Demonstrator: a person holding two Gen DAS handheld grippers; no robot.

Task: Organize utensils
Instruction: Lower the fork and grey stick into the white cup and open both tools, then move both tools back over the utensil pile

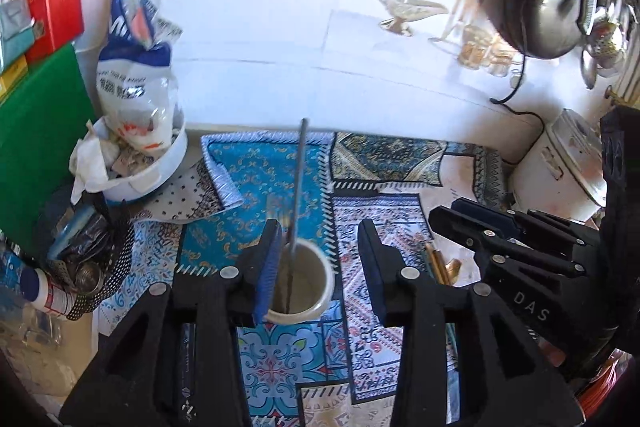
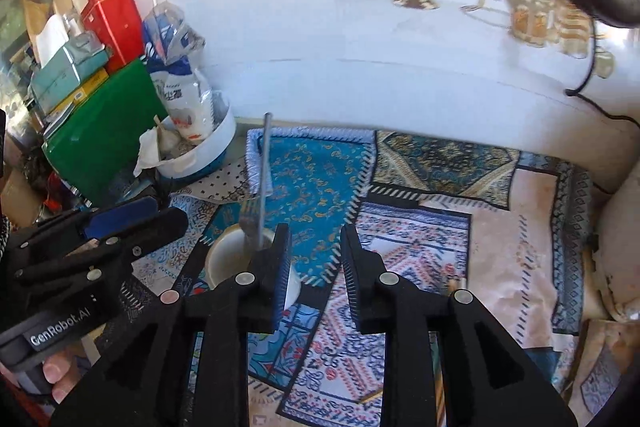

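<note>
While both tools are hovering over the patterned cloth [image 1: 280, 183] on the tabletop, a white cup [image 1: 299, 285] is standing upright between them; a thin metal rod [image 1: 298, 183] is sticking up out of the cup, and in the right view a fork [image 2: 249, 223] is also leaning in it, tines up; the left tool [image 1: 320, 269] is sitting with its jaws apart, straddling the cup without gripping it, its left pad just beside the rim; the right tool [image 2: 314, 277] is likewise holding its jaws apart on nothing, the cup lying just to its left; gold-coloured utensils [image 1: 438, 265] are lying on the cloth by the right tool; a white tub [image 1: 148, 167] of packets is resting at the cloth's far left corner, near a green board [image 1: 44, 143].
</note>
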